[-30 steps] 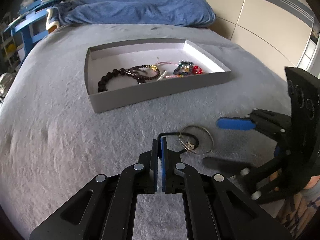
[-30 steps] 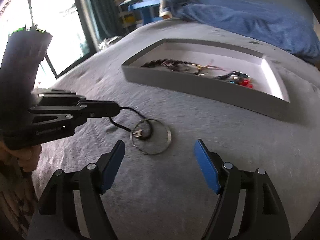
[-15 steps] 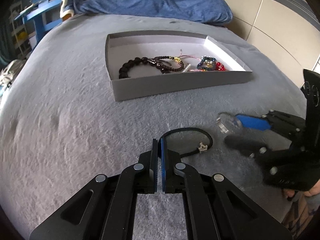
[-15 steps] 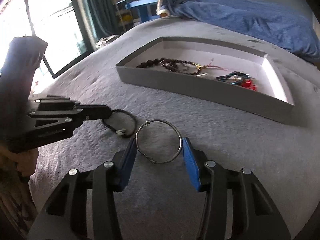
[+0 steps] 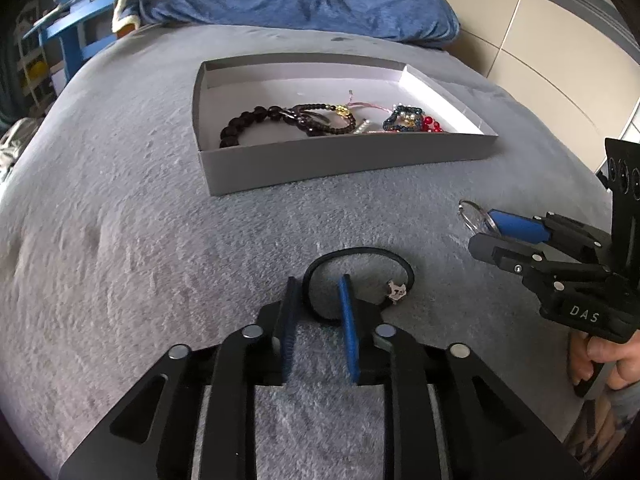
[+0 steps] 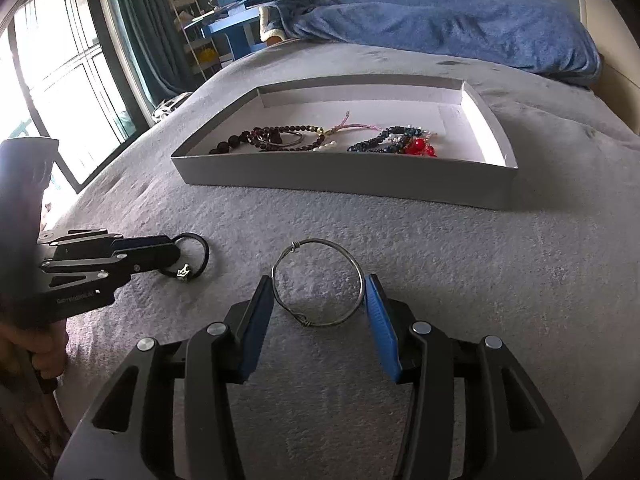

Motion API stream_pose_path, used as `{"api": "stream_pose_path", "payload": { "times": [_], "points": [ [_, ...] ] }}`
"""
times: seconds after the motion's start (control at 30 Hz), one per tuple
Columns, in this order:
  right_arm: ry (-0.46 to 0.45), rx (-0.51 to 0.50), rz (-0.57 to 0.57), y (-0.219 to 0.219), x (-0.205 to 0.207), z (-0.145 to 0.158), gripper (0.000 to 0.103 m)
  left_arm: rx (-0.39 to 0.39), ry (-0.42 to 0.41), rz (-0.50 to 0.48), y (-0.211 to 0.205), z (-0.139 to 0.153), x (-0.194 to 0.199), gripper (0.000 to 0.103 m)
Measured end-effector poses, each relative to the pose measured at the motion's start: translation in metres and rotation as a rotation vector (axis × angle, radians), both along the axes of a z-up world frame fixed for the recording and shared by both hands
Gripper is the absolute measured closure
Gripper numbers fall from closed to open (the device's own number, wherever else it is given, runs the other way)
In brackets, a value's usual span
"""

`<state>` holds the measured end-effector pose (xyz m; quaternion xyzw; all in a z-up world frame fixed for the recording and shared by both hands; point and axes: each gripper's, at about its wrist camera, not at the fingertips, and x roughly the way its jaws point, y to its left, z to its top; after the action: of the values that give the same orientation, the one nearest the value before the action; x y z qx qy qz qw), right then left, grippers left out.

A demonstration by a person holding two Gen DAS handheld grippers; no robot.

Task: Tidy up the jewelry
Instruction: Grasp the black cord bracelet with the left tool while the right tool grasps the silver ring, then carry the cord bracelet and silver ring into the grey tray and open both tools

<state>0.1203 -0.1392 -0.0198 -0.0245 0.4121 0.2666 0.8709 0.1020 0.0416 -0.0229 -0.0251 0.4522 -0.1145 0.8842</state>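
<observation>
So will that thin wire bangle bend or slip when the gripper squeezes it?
The bangle looks like thin wire, so it may flex if the right gripper squeezes. Smooth metal might slip on the pads. Lying flat on the blanket, it probably won't roll.

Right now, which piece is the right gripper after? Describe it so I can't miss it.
On the grey bedspread, in front of the grey jewelry tray, lies a thin silver wire bangle between the right gripper's open fingers. The black cord bracelet beside it is smaller and carries a charm.

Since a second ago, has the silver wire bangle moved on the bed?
Yes. The silver wire bangle lay overlapping the black cord bracelet; now it sits apart to its right, between the right claw's fingers.
</observation>
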Motion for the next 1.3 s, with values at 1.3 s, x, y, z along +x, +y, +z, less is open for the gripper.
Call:
{"api": "stream_pose_path", "payload": {
  "times": [1.3],
  "points": [
    [-0.175,0.118,-0.034,-0.021,0.044,0.064,0.056,-0.180,-0.323,-0.051,0.009,0.089,0.032,0.100]
  ]
}}
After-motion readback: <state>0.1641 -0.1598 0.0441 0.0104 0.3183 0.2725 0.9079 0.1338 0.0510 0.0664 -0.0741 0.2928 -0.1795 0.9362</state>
